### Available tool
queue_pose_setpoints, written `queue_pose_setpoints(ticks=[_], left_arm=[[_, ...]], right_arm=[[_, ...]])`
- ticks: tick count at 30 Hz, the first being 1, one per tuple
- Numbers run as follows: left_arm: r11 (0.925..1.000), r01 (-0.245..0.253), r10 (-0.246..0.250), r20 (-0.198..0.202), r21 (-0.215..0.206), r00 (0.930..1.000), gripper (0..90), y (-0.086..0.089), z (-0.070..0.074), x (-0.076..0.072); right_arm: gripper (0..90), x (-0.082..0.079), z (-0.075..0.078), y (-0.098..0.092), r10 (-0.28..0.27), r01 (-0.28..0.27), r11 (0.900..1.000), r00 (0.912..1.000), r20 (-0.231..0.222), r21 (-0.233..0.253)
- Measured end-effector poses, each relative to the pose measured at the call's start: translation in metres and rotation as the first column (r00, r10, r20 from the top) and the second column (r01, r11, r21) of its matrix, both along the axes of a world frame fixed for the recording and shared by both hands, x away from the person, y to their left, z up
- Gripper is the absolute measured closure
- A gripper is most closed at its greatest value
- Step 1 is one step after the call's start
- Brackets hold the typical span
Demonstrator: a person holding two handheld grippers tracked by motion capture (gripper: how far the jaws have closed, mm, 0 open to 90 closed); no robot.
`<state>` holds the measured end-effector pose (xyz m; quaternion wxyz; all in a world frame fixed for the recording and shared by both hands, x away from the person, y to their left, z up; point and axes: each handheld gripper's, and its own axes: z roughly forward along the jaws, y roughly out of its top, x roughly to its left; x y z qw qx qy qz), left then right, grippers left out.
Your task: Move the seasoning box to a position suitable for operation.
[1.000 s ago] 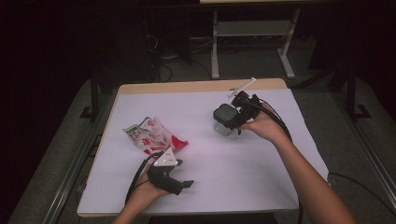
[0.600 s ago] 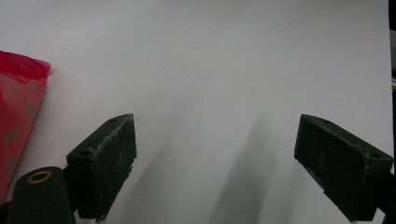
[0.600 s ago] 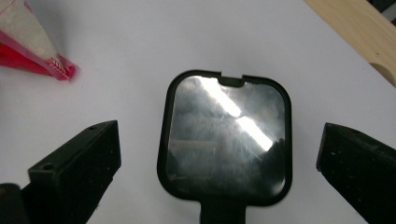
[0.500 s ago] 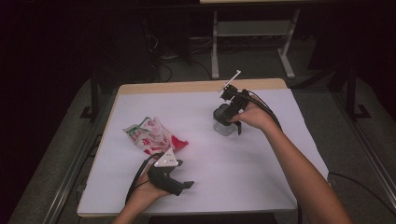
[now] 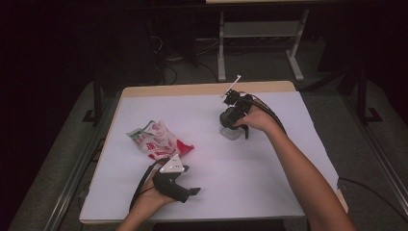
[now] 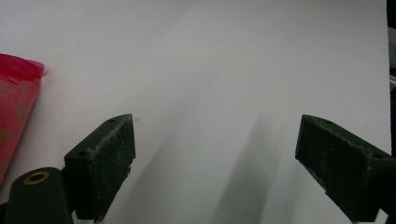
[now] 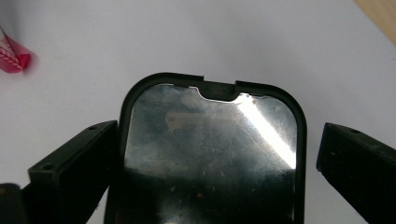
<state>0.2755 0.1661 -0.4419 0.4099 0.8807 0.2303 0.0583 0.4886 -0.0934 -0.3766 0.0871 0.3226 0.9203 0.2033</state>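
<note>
At the near edge of the white table (image 5: 269, 183), the person's left hand (image 5: 149, 199) rests low with its left gripper (image 5: 185, 190) lying close to the surface, jaws spread wide over bare white top with nothing between them, as the left gripper view shows. Just beyond it lies a crumpled red and white bag (image 5: 156, 140), its red corner close to the grey plate on that gripper. Farther across, right of the middle, the right forearm (image 5: 298, 168) stretches in from the near right corner, the right hand (image 5: 257, 118) bent at the wrist so that the right gripper (image 5: 233, 126) points down onto a small clear container (image 5: 231, 132) standing on the table. In the right gripper view the black-rimmed, shiny lid (image 7: 210, 149) of that container sits between the two jaws; the left one looks to touch the rim and the right one stands clear, so the claw is released. Beyond the far wooden edge of the table, the room is dark, with a grey floor (image 5: 260, 62), cables and the legs of a light metal frame (image 5: 262, 31).
</note>
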Motion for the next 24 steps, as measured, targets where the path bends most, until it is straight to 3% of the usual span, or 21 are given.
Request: queue_pose_setpoints(ticks=[6, 15, 17, 24], left_arm=[[1.0, -0.001, 0.001, -0.006, -0.001, 1.0, 11.3, -0.0004, -0.001, -0.0004], [1.0, 0.006, -0.006, -0.006, 0.001, 1.0, 11.4, -0.001, -0.0015, -0.0007], [1.0, 0.007, -0.007, -0.006, 0.004, 1.0, 11.4, -0.0011, -0.0017, -0.0007], [0.9999, 0.01, -0.01, -0.004, 0.005, 0.9999, 11.4, -0.0011, -0.0018, -0.0006]], right_arm=[[0.0, 0.0035, -0.0077, 0.0008, 0.003, -0.003, 1.0, 0.9997, -0.024, -0.011], [8.2, 0.0032, -0.0114, 0.006, 0.028, -0.029, 0.999, 0.9978, -0.061, -0.018], [13.2, 0.003, -0.0113, 0.0061, 0.028, -0.03, 0.999, 0.9976, -0.063, -0.025], [14.3, 0.0033, -0.0111, 0.0058, 0.02, -0.022, 1.0, 0.9979, -0.061, -0.023]])
